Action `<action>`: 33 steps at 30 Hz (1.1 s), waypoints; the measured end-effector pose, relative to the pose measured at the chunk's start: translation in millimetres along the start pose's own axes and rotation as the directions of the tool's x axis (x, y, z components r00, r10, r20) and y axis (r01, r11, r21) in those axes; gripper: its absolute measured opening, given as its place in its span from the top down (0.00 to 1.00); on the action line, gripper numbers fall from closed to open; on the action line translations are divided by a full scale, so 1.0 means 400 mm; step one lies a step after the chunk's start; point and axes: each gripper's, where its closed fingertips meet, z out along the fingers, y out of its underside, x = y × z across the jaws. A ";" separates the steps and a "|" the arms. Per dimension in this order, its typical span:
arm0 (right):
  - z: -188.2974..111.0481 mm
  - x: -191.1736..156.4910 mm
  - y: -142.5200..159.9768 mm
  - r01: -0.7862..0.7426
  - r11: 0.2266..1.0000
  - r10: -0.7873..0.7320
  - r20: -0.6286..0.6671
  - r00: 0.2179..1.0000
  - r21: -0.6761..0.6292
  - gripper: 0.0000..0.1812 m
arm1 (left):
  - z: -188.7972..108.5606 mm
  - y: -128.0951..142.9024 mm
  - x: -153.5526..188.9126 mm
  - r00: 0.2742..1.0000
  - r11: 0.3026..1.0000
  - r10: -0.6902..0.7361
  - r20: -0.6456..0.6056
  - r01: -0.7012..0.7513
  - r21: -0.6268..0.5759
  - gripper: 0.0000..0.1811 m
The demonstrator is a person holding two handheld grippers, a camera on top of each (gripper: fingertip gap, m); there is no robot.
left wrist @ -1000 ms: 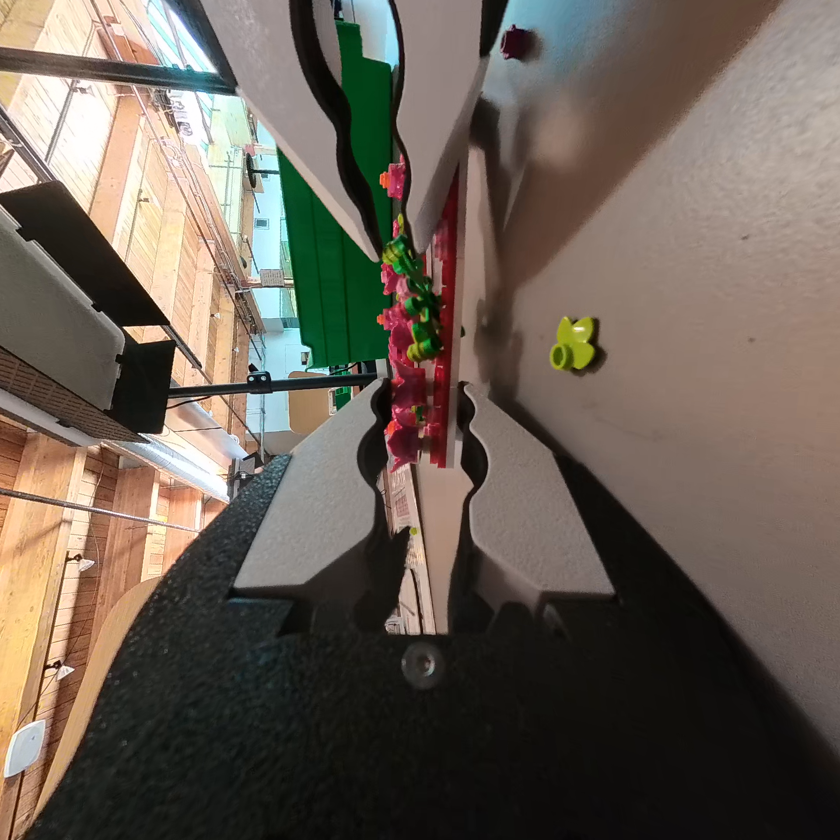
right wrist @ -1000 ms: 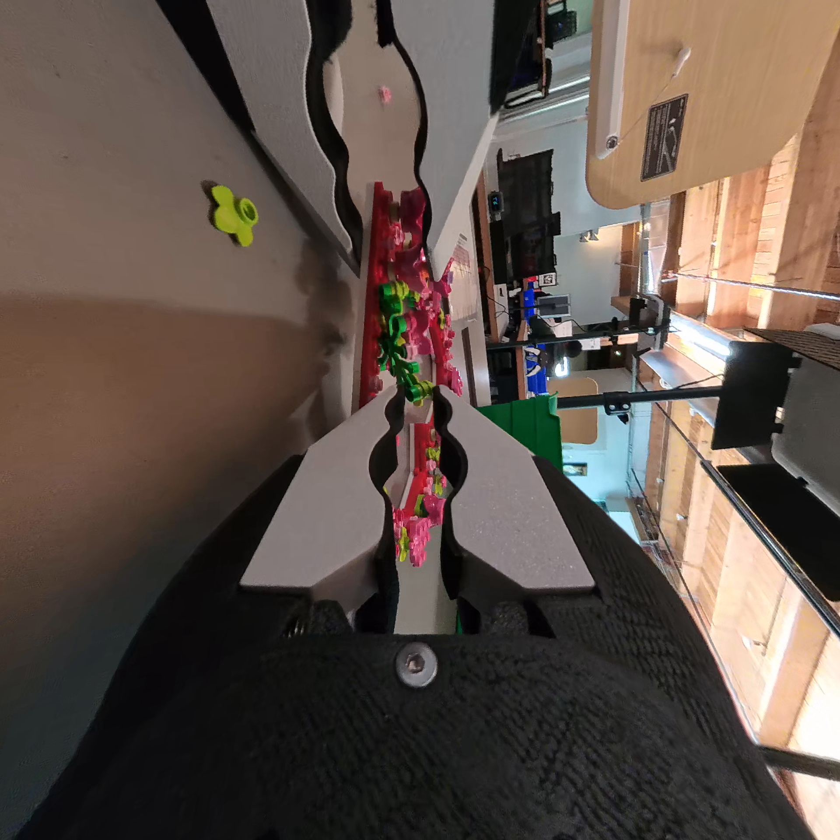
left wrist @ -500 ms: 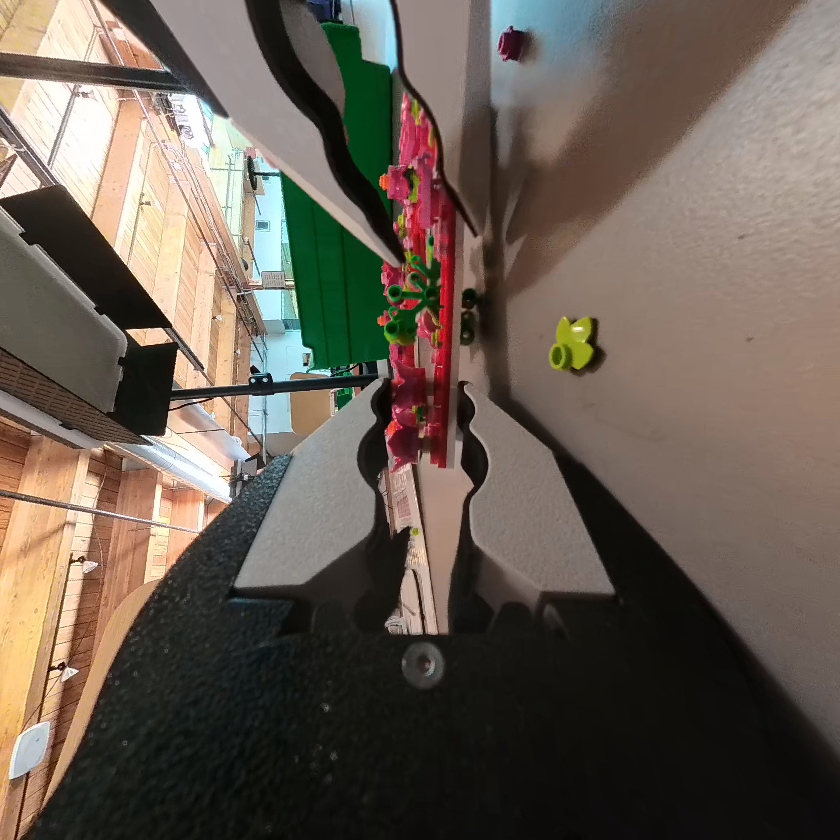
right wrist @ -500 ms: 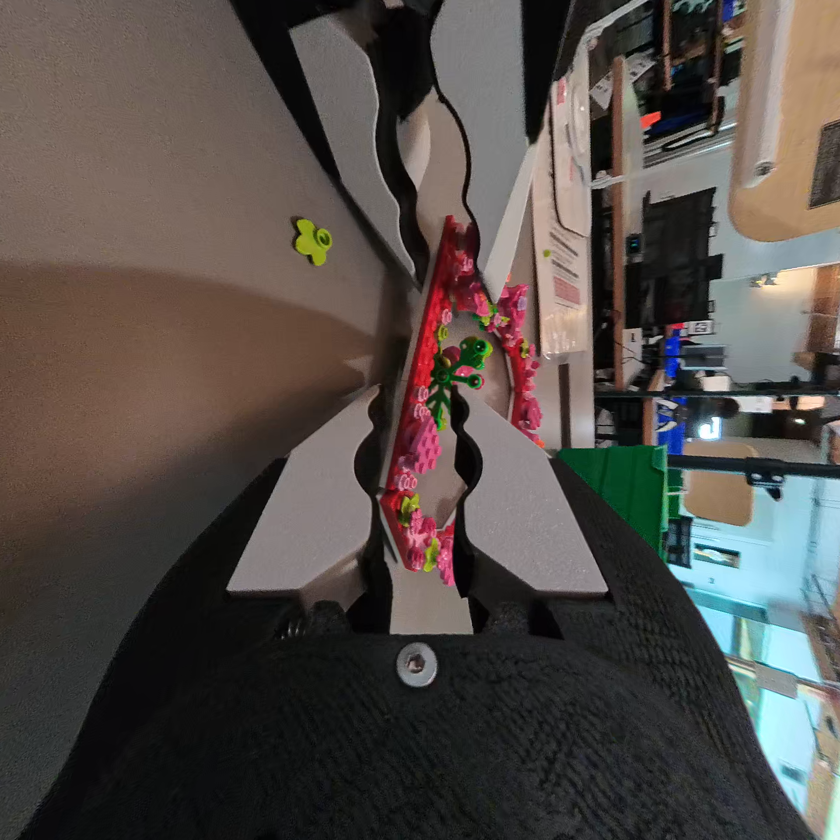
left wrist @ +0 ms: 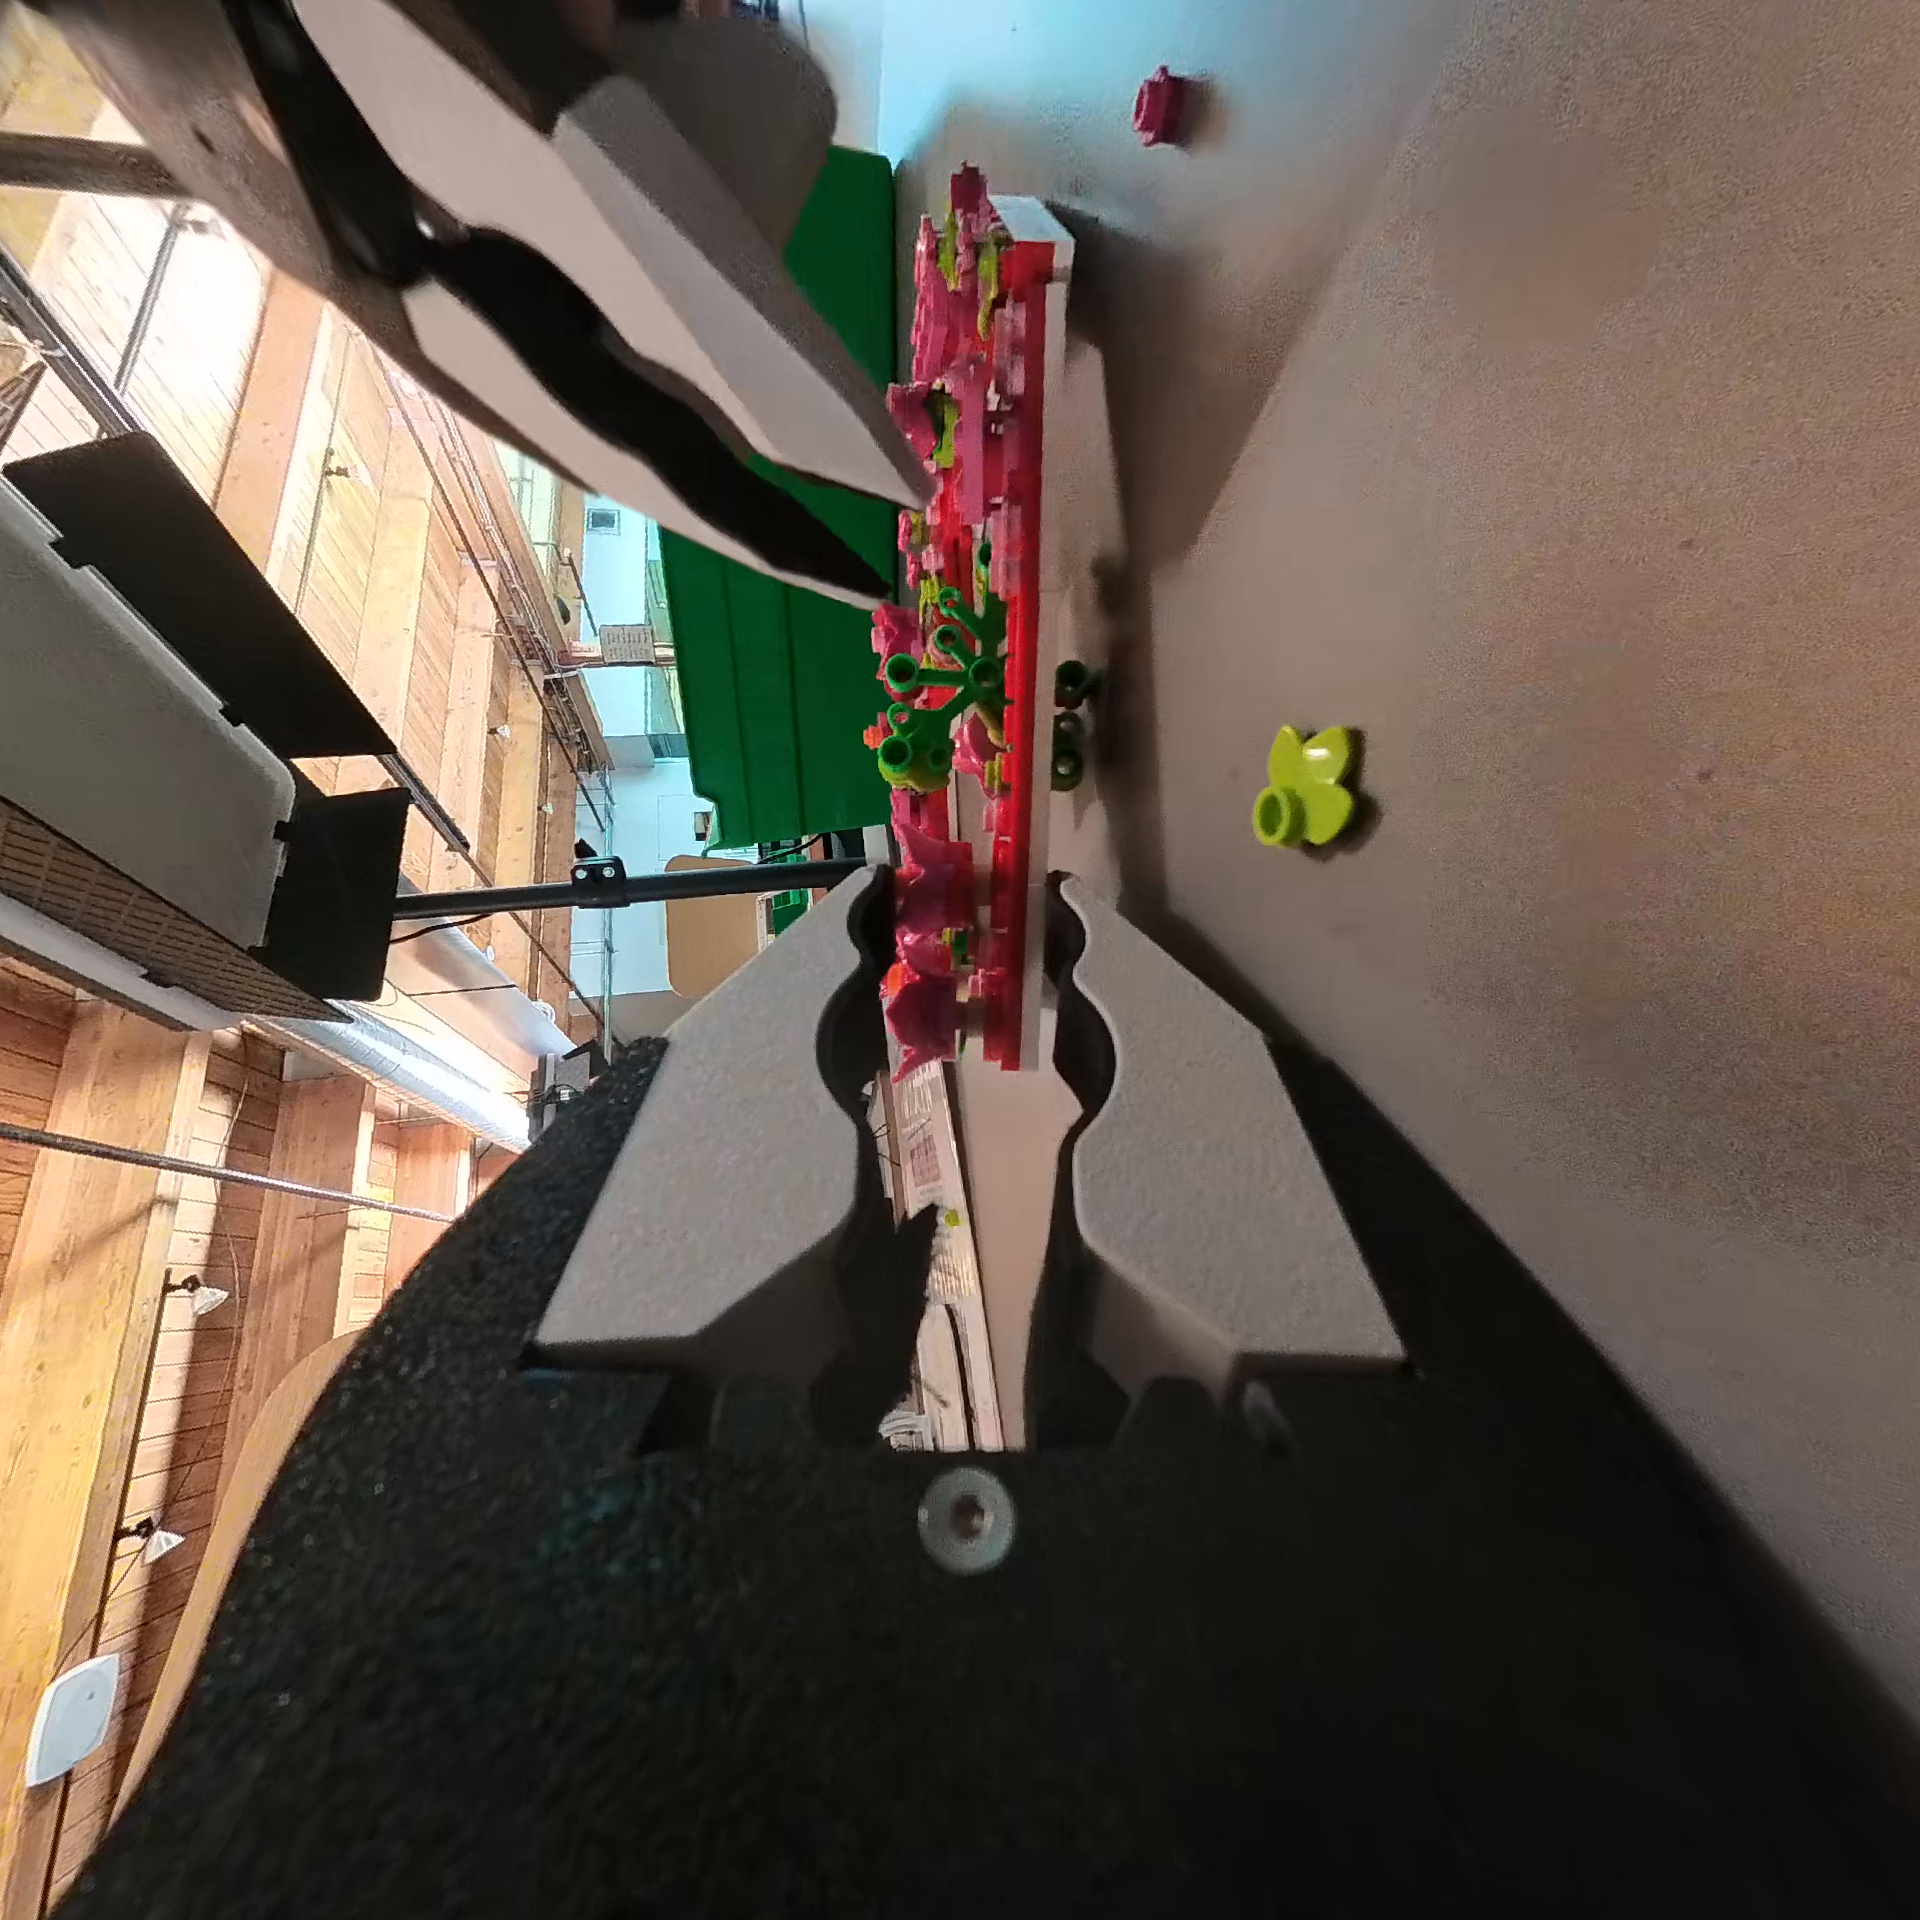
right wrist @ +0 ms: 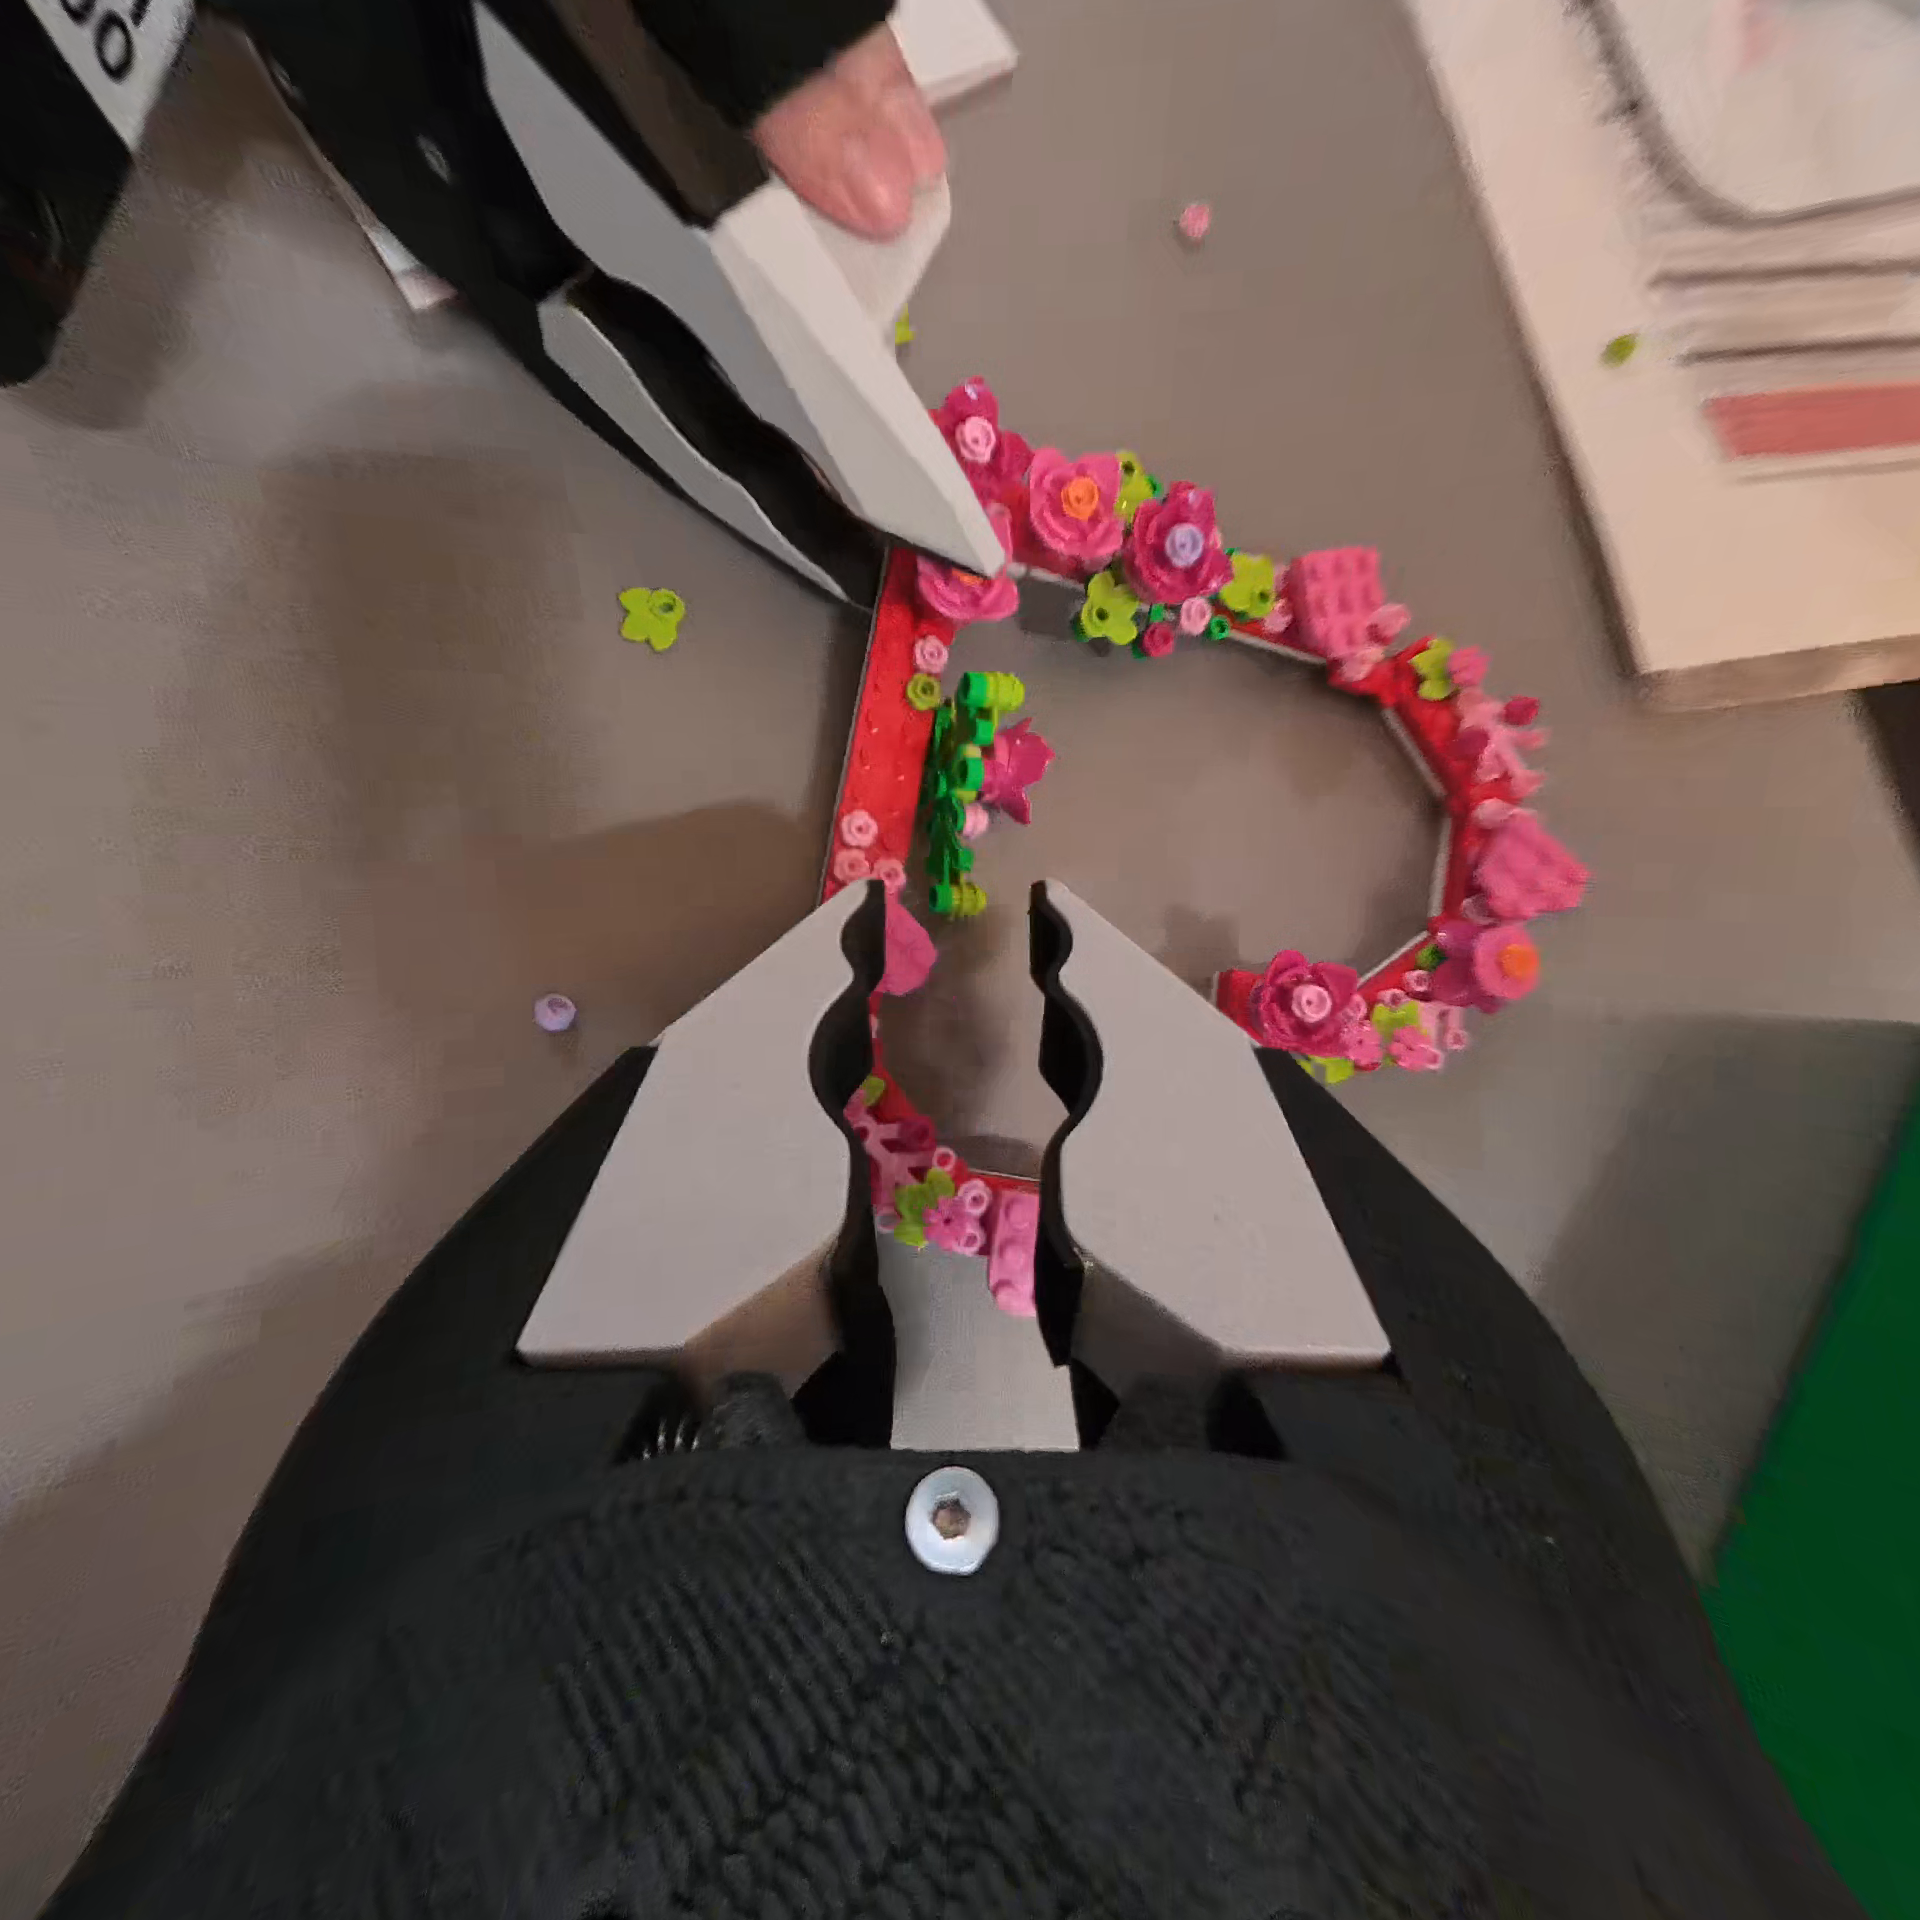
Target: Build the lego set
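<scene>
Lego heart stands between the left gripper fingers in the left wrist view. The fingers are shut on its near end, pressing the red frame and the pink flowers. The right gripper hangs over the far part with its tips close together, near the flowers. A lime leaf piece lies on the grey table to the right, and a dark pink piece lies far off.

In the right wrist view, the lego heart lies flat on the table. The right gripper is open, holding nothing, above the near left part of the heart. The left gripper grips the far left corner. A lime leaf piece and a small purple stud lie to the left. Papers lie far right.
</scene>
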 end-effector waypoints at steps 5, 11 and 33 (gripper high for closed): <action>0.026 0.003 -0.009 -0.079 0.996 0.086 0.205 0.975 -0.042 0.84 | 0.000 0.000 0.000 1.000 1.000 -0.001 -0.001 0.001 0.002 0.86; 0.053 0.020 -0.007 -0.042 0.995 0.058 0.178 0.982 -0.091 0.97 | 0.000 0.000 0.000 1.000 1.000 -0.003 -0.002 0.003 0.003 0.86; 0.016 -0.010 -0.050 0.525 0.743 -0.652 -0.627 0.426 -0.416 1.00 | 0.002 -0.002 0.002 0.997 0.997 -0.078 -0.017 0.079 0.013 0.84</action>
